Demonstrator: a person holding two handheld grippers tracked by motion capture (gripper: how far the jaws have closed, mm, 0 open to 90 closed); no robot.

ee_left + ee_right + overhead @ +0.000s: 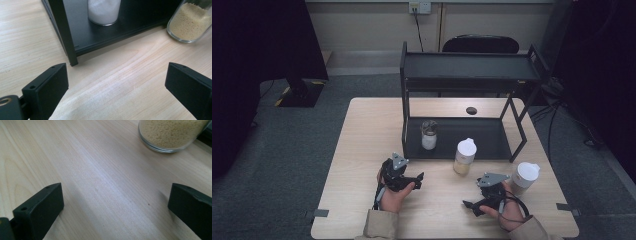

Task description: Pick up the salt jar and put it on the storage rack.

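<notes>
Approach stage, nothing yet gripped; my left gripper (416, 179) rests low over the table (362, 150), jaws wide apart with bare wood between them; my right gripper (469, 205) likewise stands spread and empty at the near right; the grain jar (464, 156), white-lidded, stands on the table just in front of the black shelf (462, 137), ahead of and between both tools, well apart from either; a salt jar (429, 135) already sits on the lower shelf at its left; I judge the next move is a forward reach to straddle the grain jar's body squarely before closing; a third white-lidded jar (525, 175) waits at the right, beside my right hand
</notes>
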